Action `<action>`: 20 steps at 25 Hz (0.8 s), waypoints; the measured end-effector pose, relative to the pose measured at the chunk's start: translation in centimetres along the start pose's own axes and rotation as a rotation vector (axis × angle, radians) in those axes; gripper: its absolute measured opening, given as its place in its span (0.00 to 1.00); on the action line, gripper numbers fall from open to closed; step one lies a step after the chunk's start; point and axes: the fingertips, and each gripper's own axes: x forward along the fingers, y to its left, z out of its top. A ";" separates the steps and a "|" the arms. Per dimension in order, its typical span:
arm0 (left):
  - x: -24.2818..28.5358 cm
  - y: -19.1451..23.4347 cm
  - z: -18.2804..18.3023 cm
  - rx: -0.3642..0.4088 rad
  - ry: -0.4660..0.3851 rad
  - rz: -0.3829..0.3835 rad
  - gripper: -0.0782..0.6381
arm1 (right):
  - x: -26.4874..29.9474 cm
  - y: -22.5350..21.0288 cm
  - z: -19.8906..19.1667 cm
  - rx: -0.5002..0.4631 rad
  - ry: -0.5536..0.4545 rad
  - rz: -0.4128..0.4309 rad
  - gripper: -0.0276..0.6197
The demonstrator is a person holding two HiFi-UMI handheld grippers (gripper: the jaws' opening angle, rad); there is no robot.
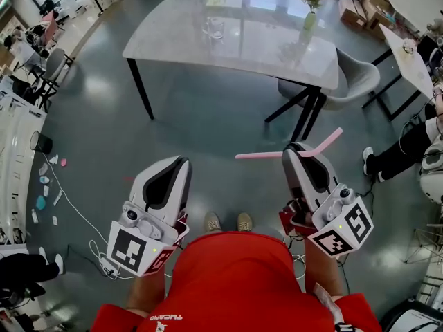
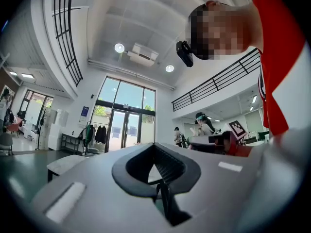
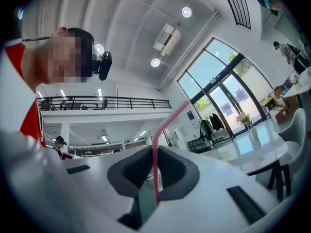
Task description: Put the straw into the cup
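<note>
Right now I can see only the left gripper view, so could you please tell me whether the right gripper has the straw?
Observer: Yes, the right gripper is shut on a pink straw, which sticks out on both sides of it.
Operator: Thank you. Where is the cup?
Observer: A clear cup stands on the grey table ahead of the person, well apart from the straw.
Operator: Is anything else on that table?
Observer: A vase of flowers stands near its far right corner.
</note>
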 end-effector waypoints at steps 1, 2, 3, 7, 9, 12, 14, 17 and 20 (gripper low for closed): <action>-0.1 0.0 0.0 0.001 0.001 0.003 0.12 | 0.0 0.1 0.0 -0.001 -0.002 0.003 0.08; -0.1 0.0 0.0 0.002 0.002 0.005 0.12 | 0.1 0.1 0.0 -0.002 -0.003 0.007 0.08; -0.2 0.1 -0.1 0.003 0.003 0.008 0.12 | 0.1 0.2 0.1 -0.004 -0.004 0.009 0.08; -0.6 0.2 -0.3 0.004 0.001 0.023 0.12 | 0.0 0.2 -0.1 -0.002 -0.008 0.014 0.08; -0.3 0.1 -0.4 0.006 0.000 0.031 0.12 | -0.1 -0.3 0.0 0.002 -0.011 0.019 0.08; 1.4 -0.7 -0.5 0.011 0.002 0.041 0.12 | -0.5 -2.0 0.8 0.007 -0.014 0.029 0.08; 2.0 -1.1 -0.5 0.018 0.002 0.050 0.12 | -0.6 -2.6 1.2 0.007 -0.016 0.041 0.08; 2.6 -1.4 -0.4 0.029 0.000 0.071 0.12 | -0.6 -3.3 1.8 0.004 -0.020 0.062 0.08; 4.1 -1.8 -0.1 0.037 0.001 0.094 0.12 | -0.4 -4.9 2.8 0.007 -0.023 0.081 0.08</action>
